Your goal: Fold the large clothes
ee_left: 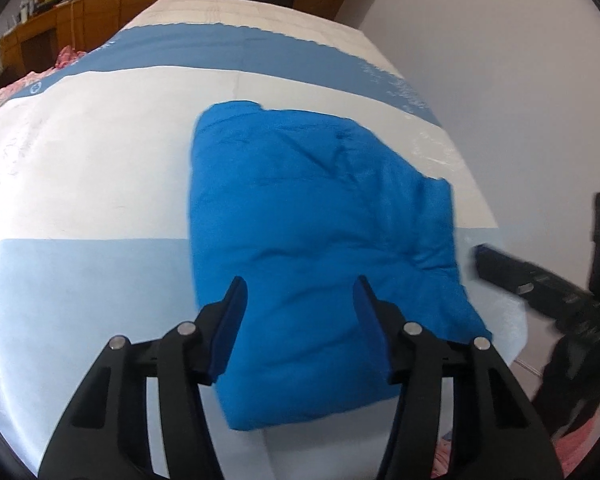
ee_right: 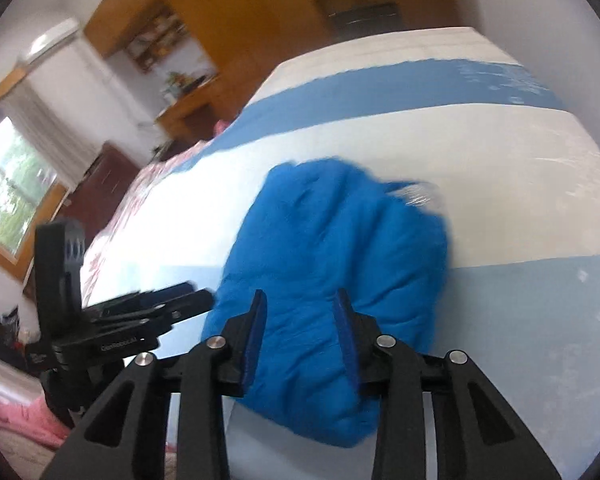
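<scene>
A bright blue padded garment (ee_left: 320, 248) lies folded into a thick rectangular bundle on the white and blue sheet (ee_left: 100, 168) covering the bed. My left gripper (ee_left: 300, 300) is open and empty, hovering over the bundle's near edge. My right gripper (ee_right: 300, 312) is open and empty, above the near edge of the same garment (ee_right: 340, 260). The right gripper also shows in the left wrist view (ee_left: 540, 284) at the right, beside the bundle. The left gripper shows in the right wrist view (ee_right: 160, 304) at the left, beside the bundle.
The sheet (ee_right: 500, 152) has blue bands across it. A pink patterned blanket (ee_right: 112, 232) lies along the bed's left side. Wooden cabinets (ee_left: 40, 40) and a desk stand beyond the bed. A white wall (ee_left: 500, 80) runs along the right.
</scene>
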`<state>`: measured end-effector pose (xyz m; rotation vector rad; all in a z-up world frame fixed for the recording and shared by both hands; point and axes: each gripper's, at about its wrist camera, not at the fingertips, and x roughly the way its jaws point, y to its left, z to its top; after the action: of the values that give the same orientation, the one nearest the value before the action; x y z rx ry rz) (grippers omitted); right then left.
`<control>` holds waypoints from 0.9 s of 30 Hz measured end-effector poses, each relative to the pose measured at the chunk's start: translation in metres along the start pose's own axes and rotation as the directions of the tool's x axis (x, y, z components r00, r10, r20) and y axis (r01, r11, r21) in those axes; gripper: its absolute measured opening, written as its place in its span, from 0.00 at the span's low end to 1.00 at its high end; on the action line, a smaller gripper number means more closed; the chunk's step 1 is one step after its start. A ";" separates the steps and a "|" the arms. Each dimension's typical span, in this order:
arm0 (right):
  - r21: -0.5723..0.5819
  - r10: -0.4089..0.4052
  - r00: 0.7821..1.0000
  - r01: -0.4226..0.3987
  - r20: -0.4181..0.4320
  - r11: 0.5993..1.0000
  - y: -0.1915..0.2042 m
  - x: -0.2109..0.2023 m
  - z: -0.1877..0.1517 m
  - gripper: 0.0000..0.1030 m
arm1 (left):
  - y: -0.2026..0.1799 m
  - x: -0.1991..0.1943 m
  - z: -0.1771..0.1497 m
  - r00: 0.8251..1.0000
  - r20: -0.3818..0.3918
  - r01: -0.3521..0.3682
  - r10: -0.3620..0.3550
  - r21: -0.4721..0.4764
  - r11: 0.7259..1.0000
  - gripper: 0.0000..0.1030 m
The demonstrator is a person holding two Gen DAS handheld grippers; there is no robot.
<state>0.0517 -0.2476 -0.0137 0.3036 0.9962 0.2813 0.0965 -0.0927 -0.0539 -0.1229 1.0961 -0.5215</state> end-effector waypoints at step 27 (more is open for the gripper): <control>0.121 0.007 0.999 -0.003 -0.038 0.993 -0.048 0.008 -0.042 0.06 | 0.011 0.017 -0.002 0.999 -0.014 0.035 -0.035 0.040 0.999 0.37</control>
<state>0.0245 -0.2837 -0.0591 0.4120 1.0522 0.2326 0.1046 -0.0905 -0.0721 -0.1040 1.0973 -0.5758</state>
